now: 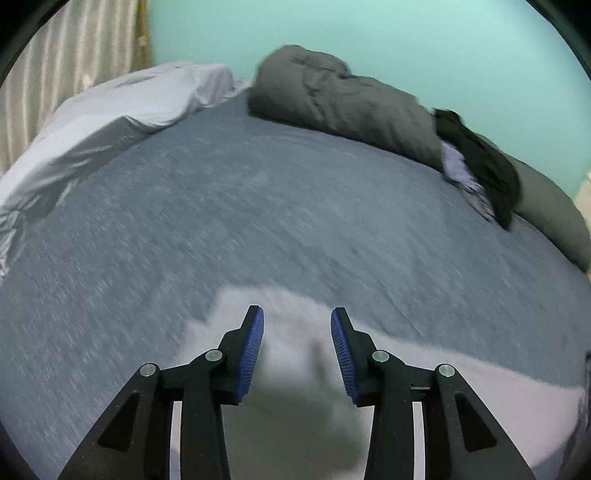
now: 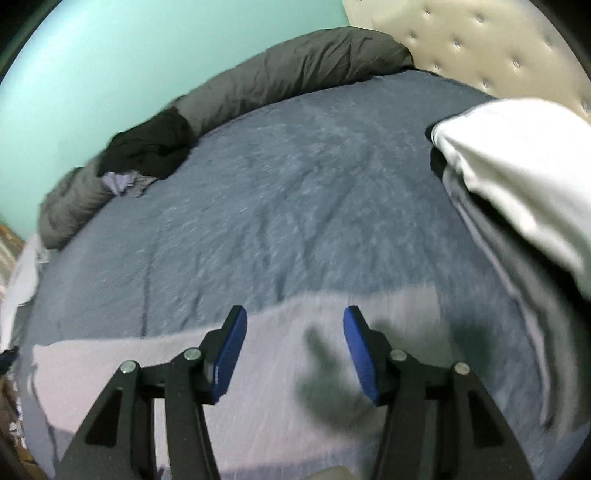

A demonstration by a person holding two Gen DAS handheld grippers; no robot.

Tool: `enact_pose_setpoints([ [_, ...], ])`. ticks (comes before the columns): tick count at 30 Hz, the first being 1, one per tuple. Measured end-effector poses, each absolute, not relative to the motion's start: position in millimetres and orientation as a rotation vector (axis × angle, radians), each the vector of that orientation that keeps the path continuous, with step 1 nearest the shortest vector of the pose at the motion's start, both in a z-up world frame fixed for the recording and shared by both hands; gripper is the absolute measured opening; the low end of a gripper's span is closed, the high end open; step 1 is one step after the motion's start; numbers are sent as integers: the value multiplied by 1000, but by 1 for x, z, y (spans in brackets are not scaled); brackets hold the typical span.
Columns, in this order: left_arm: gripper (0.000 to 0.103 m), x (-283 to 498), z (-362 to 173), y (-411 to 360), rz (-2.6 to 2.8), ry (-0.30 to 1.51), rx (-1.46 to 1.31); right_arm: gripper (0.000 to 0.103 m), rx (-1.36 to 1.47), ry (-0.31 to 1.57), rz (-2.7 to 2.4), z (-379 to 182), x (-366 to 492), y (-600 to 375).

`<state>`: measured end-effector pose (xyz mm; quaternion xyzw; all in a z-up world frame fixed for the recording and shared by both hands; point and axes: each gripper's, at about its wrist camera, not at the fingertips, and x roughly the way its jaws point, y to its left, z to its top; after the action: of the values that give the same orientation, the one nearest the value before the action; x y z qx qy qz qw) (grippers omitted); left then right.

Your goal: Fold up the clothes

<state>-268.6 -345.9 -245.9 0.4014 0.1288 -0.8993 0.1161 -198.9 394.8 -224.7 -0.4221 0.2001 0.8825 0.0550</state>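
A pale lilac garment (image 1: 295, 325) lies flat on the blue bedspread (image 1: 240, 206) at the near edge of the bed; the right wrist view shows it as a wide flat piece (image 2: 273, 369). My left gripper (image 1: 297, 317) hovers open over it, nothing between its blue pads. My right gripper (image 2: 294, 317) is open too, above the same garment, and casts a shadow on the cloth. Both views are blurred by motion. A heap of dark clothes (image 1: 484, 166) with a light striped piece lies at the far side, also seen in the right wrist view as a black heap (image 2: 147, 147).
A grey rolled duvet (image 1: 332, 96) runs along the teal wall (image 1: 369, 33). A white pillow (image 2: 517, 166) lies by the tufted headboard (image 2: 480, 44). A silvery grey pillow (image 1: 110, 110) sits far left near a curtain (image 1: 66, 62). The bedspread's middle (image 2: 295, 184) is open.
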Motion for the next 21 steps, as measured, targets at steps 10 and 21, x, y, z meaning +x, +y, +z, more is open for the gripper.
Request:
enact_pose_setpoints([
  [10,41,-184,-280,-243,-2786,568,1202,55,-1240,834,2587,-266,-141,419],
  [21,42,-163,-320,-186,-2849,433,1237,55,-1156,921,2589,-273,-150,430],
])
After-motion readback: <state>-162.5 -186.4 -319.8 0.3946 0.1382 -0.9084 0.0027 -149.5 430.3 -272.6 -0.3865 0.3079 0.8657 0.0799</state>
